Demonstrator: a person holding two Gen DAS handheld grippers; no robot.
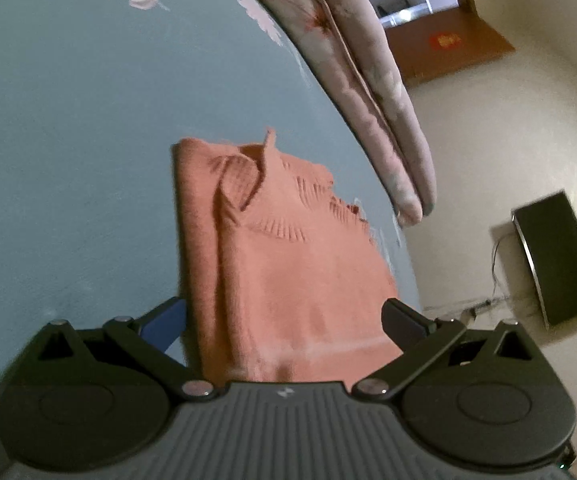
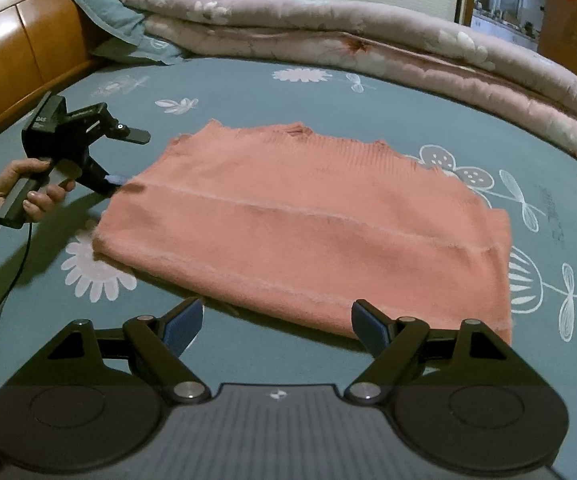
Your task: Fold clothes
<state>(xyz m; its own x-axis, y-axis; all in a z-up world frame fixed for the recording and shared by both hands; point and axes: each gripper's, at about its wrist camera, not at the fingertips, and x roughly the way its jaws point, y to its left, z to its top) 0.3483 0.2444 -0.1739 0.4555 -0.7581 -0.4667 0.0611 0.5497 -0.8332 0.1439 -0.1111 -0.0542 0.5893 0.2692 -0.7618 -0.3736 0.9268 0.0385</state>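
The folded salmon-pink knit sweater [image 2: 308,220] lies flat at frame centre on the teal floral bedsheet [image 2: 248,92]. The right gripper [image 2: 276,326], lower centre, has its jaws spread wide at the sweater's near edge, holding nothing. The left gripper [image 2: 126,156], at the left of the frame in a hand [image 2: 28,192], is likewise spread, one finger at the sweater's left edge. A folded quilt [image 2: 368,48] lies across the top.
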